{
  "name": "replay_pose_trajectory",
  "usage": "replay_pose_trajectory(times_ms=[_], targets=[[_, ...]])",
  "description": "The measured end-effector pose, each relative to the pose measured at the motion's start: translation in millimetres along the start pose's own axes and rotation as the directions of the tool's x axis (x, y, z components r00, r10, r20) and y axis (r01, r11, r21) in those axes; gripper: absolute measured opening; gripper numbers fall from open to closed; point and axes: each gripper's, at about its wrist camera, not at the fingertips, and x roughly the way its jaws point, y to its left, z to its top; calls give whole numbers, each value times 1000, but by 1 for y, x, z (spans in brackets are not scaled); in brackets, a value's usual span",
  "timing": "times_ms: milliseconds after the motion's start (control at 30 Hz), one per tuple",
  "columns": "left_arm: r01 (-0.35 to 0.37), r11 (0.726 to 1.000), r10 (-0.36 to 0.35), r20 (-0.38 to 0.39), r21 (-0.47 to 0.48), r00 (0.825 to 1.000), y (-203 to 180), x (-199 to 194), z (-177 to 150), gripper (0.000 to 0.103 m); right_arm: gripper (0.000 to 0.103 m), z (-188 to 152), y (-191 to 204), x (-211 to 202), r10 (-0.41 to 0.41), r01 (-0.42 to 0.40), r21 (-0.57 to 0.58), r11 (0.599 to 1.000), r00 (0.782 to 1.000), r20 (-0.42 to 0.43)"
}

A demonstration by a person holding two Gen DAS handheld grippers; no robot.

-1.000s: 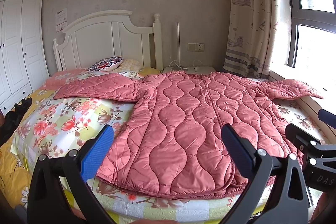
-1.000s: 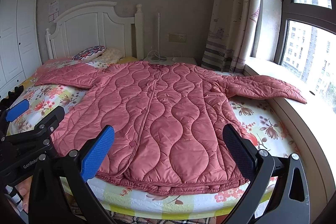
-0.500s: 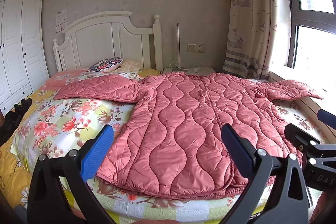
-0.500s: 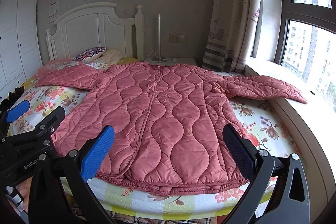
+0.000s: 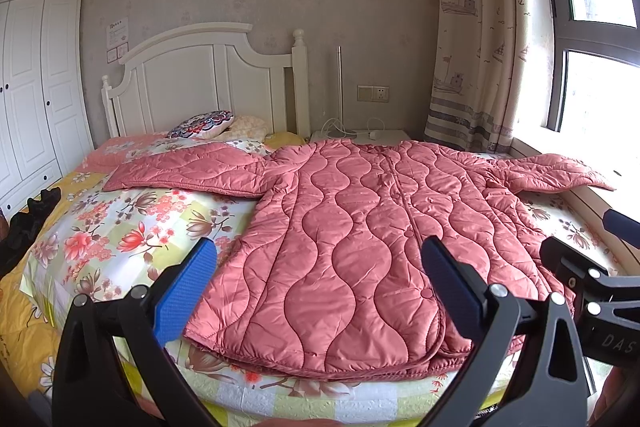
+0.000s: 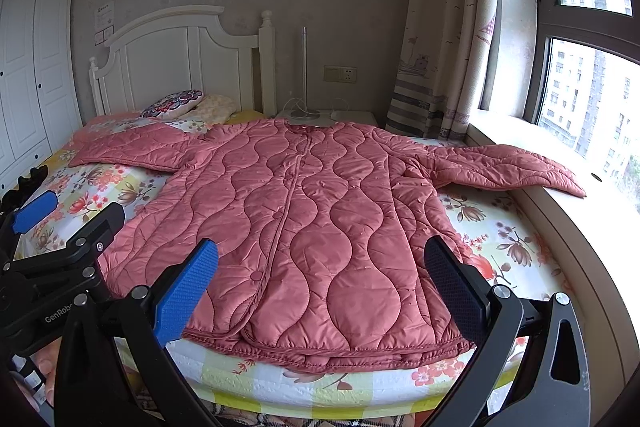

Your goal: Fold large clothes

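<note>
Pink quilted coat [image 5: 360, 243] lies flat and unfolded across the bed [image 5: 120, 227], front up, sleeves out toward 9 and 3 o'clock — the right one reaching the windowsill [image 6: 568, 163]. Left claw [image 5: 320, 287] gapes wide over the hem at 6 o'clock, gripping nothing; right claw [image 6: 320, 287] is equally wide, empty — headboard [image 5: 200, 83] at 12.

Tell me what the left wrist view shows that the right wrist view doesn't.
Only the left wrist view: the right hand-held gripper seen from outside, at the right edge.

Only the right wrist view: apartment buildings outside the window, and a fingertip at the lower left.

Both: the pink quilted coat spread flat on the floral bed, sleeves out, one reaching the windowsill; both grippers open, holding nothing.
</note>
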Motion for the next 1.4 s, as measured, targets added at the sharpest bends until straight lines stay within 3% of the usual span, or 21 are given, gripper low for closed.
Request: replay_pose_trajectory(times_ms=[700,967,1100,1233,1300,1400], targets=[[1,1000,-1,-3,-2,1000,2,-4,1,101,99,2,4,-3,1,-1,1,1000,1000,-1],[5,1000,-5,-37,7,999,0,10,-6,101,99,-2,0,5,7,-7,5,1000,1000,-19],[41,999,-39,-131,11,991,-1,43,-7,101,99,-8,-7,25,21,-19,25,1000,997,-71],[141,989,-122,-271,50,955,-17,105,4,101,99,-11,-21,60,42,-33,66,997,989,-140],[123,984,-77,-323,126,943,-28,154,15,101,99,-8,-32,80,39,-22,98,995,984,-171],[67,981,-5,-323,181,947,-30,206,29,101,99,-3,-56,116,28,8,168,986,977,-210]])
